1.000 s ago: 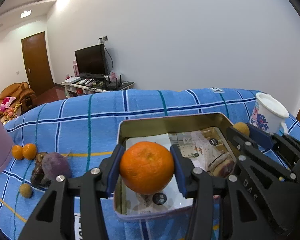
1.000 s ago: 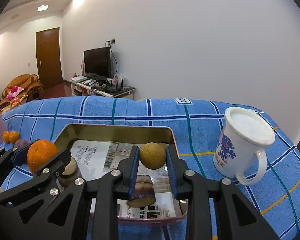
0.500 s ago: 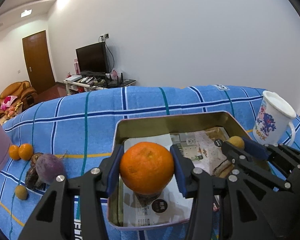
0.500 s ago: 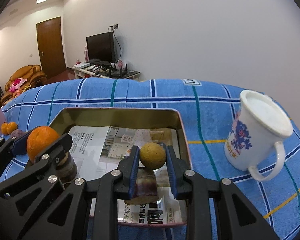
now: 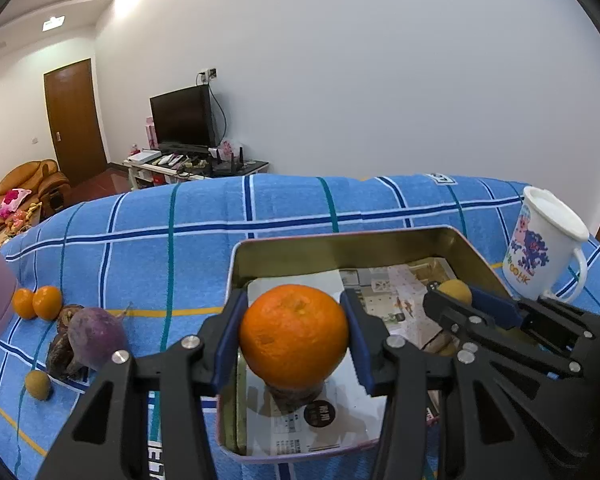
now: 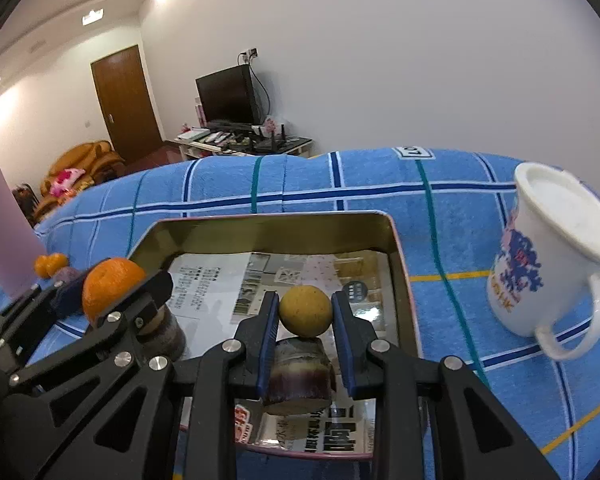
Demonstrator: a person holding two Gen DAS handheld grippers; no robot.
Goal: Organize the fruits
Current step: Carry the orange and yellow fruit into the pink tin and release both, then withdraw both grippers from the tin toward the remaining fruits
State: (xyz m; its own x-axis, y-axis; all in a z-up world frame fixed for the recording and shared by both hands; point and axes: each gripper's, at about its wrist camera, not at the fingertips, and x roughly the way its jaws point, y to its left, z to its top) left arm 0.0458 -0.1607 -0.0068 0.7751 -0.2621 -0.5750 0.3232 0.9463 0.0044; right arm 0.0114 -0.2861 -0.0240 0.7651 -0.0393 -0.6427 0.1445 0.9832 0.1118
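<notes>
Orange (image 5: pixel 294 334) fruit sits clamped in the left tool (image 5: pixel 293 338), held over the near left of the tin (image 5: pixel 351 242), while the right tool (image 6: pixel 305 322) is clamped on a small yellow fruit (image 6: pixel 305 311) above the tin's right side. 2 small oranges (image 5: pixel 36 302), a purple root (image 5: pixel 96 336) and 1 yellow fruit lie left on the blue cloth (image 5: pixel 180 248); a mug (image 6: pixel 555 256) stands right.

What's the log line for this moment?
left gripper: shut on orange | right gripper: shut on yellow fruit | both over tin | release: not yet
</notes>
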